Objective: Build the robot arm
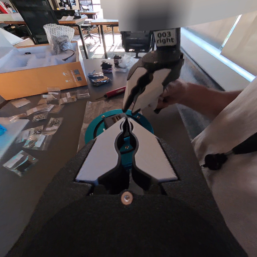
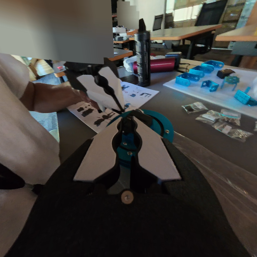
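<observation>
Both claws, left claw (image 1: 125,118) and right claw (image 2: 128,116), are pinching nearly closed over the blue ring (image 1: 90,130); whether they grip its black box (image 1: 111,120), I cannot tell.

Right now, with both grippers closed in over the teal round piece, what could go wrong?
1. The left gripper and right gripper meet tip to tip above the teal round base; they could collide.
2. The base sits on a loose clear plastic sheet, so it may slide.
3. The small parts bags lie close by and could get swept aside.
</observation>
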`<state>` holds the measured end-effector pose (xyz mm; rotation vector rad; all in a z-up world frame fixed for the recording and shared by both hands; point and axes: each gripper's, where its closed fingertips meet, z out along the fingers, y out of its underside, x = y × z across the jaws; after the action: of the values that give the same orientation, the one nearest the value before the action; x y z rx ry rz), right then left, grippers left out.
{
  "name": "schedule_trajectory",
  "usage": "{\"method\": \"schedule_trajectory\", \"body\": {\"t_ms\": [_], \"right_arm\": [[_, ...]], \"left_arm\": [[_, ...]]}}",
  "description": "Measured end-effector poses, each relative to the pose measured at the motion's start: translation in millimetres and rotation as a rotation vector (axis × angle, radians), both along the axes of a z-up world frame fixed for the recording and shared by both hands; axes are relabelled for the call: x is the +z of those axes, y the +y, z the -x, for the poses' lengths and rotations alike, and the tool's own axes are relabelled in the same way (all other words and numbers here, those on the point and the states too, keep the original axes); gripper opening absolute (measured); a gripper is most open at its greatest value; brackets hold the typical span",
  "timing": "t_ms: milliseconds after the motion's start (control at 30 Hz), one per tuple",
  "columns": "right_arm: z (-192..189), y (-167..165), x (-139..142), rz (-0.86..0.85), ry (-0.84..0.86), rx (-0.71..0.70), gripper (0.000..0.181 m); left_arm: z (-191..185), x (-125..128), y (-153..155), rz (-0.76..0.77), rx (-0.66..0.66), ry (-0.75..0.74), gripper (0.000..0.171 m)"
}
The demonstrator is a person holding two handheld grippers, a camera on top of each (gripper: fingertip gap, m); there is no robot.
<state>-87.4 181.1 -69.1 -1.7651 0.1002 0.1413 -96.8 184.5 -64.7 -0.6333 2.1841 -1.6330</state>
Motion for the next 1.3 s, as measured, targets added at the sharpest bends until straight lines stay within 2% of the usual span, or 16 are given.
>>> {"method": "schedule_trajectory", "body": {"t_ms": [233, 333, 433, 533, 700, 1033, 1300], "right_arm": [[-29.9, -43.3, -6.0, 0.017, 0.019, -0.132, 0.009], [-42.5, -53.0, -21.2, 0.117, 0.012, -0.171, 0.015], [-43.6, -39.5, -23.9, 0.204, -0.078, -0.133, 0.015], [-43.3, -24.8, -21.8, 0.288, -0.176, -0.024, 0.013], [-50.9, -14.1, -30.5, 0.416, -0.155, 0.05, 0.012], [-46.9, -10.0, -36.6, 0.411, -0.19, 0.005, 0.005], [-46.8, -10.6, -37.5, 0.395, -0.134, 0.026, 0.005]], "left_arm": [[3.8, -2.2, 7.6, -0.022, 0.043, -0.005, 0.0], [3.5, -5.8, 11.6, -0.027, 0.081, -0.001, 0.0], [3.3, -4.7, 11.6, 0.01, 0.099, -0.004, 0.0], [2.3, -1.7, 12.4, 0.074, 0.107, 0.002, 0.0], [0.1, -1.6, 19.8, 0.123, 0.125, 0.017, 0.0], [1.9, -2.1, 24.5, 0.161, 0.111, 0.047, 0.0], [5.4, -2.9, 24.2, 0.161, 0.099, 0.054, 0.0]]}}
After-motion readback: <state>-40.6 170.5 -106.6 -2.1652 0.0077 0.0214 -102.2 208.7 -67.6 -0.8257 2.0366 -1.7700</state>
